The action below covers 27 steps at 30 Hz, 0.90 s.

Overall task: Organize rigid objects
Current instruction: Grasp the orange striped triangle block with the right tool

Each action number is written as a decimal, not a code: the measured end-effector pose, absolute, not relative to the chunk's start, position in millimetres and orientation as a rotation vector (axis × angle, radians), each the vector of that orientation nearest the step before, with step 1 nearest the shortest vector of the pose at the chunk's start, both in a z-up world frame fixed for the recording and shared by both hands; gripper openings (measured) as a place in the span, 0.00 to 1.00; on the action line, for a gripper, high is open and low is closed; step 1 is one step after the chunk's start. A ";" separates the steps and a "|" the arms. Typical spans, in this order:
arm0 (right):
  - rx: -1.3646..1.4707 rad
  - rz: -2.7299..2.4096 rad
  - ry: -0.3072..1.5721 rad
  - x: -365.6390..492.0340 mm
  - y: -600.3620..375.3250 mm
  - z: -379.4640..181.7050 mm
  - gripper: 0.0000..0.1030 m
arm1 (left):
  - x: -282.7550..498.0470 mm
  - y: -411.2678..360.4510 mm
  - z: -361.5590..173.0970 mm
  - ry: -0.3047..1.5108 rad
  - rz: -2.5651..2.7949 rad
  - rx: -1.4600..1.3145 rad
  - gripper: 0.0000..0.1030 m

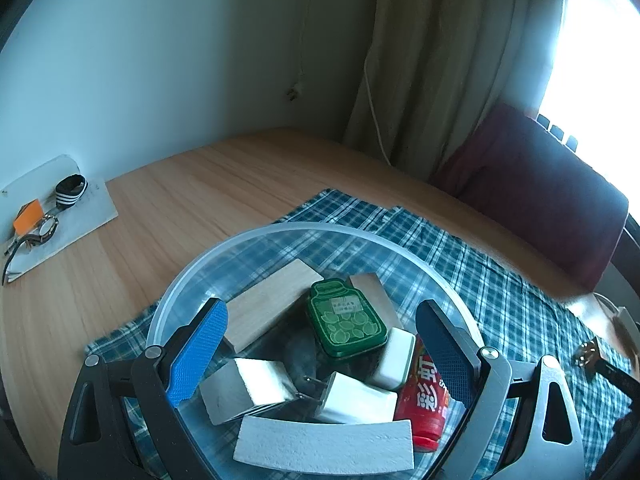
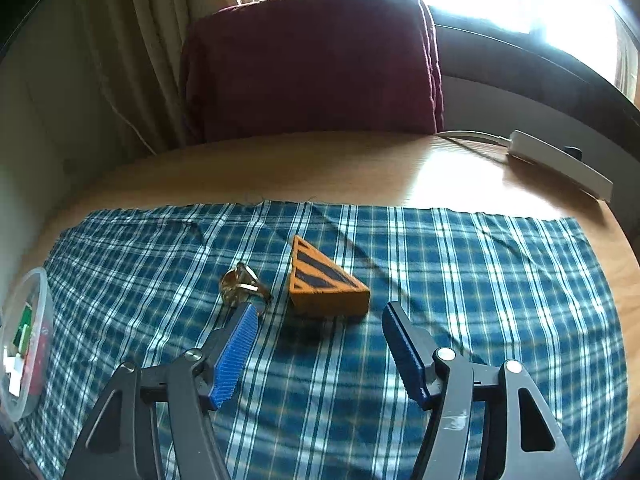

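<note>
A clear plastic bowl sits on a blue plaid cloth. It holds a green tin, a wooden block, a red bottle and several white and grey blocks. My left gripper hovers open over the bowl, nothing between its fingers. In the right wrist view, an orange triangular block with dark stripes lies on the cloth, beside a small brass-coloured metal piece. My right gripper stands open just in front of the triangle. The bowl shows at the far left.
A white board with a watch, an orange item and a striped band lies at the table's left. A dark red cushioned chair stands behind the table. A white power strip lies at the right edge. Curtains hang behind.
</note>
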State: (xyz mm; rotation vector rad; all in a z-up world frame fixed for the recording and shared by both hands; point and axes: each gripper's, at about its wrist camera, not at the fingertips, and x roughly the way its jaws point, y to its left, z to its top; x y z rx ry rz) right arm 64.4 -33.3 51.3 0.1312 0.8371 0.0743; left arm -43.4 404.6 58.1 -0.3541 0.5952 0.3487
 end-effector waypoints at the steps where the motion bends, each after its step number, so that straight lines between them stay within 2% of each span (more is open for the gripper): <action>1: 0.134 0.072 0.840 67.5 -33.5 50.4 0.64 | -43.1 404.3 57.9 0.596 0.348 -0.354 0.93; 5: 0.141 0.077 0.849 76.5 -35.0 45.9 0.58 | -42.7 404.2 57.2 0.599 0.347 -0.352 0.93; 9: 0.153 0.085 0.863 81.8 -38.1 41.6 0.45 | -42.0 403.4 56.6 0.602 0.348 -0.347 0.93; 27: 0.201 0.097 0.833 31.8 -62.7 49.3 0.44 | -42.1 387.7 61.6 0.603 0.364 -0.292 0.93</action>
